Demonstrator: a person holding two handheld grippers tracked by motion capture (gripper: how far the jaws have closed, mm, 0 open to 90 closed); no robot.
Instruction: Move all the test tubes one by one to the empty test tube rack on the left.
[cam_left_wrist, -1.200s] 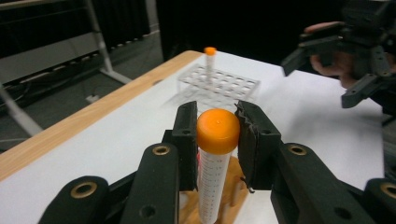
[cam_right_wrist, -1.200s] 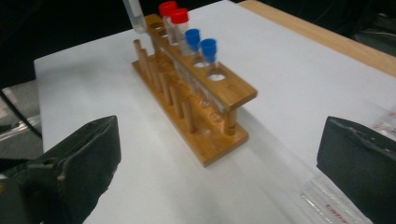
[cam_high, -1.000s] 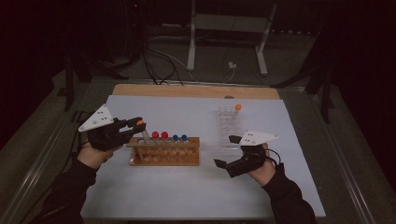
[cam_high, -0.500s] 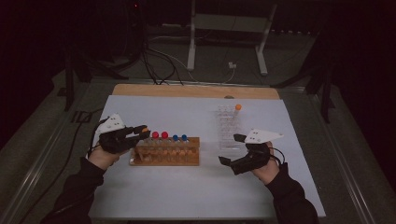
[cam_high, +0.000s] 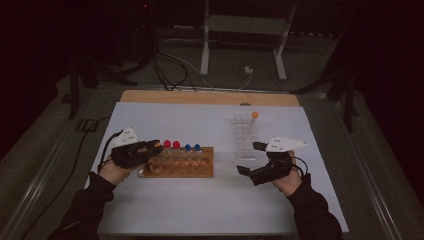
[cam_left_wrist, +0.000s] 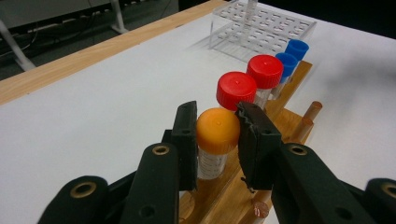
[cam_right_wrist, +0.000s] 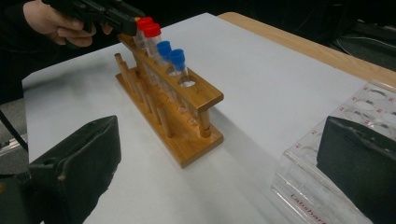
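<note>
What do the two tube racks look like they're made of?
The wooden rack looks like varnished wood: warm brown, visible grain, turned dowel posts. The clear rack seems to be transparent acrylic or similar plastic: see-through walls, glossy edges, printed red lettering in the right gripper view.

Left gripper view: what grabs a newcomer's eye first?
The orange-capped tube, clamped between the left gripper's black jaws at the near end of the wooden rack. Behind it, two red caps and two blue caps line the rack toward the clear plastic rack.

Two red-capped tubes (cam_left_wrist: 236, 89), two blue-capped tubes (cam_left_wrist: 296, 49), two orange-capped tubes (cam_left_wrist: 217, 130), two racks (cam_right_wrist: 173, 122)
</note>
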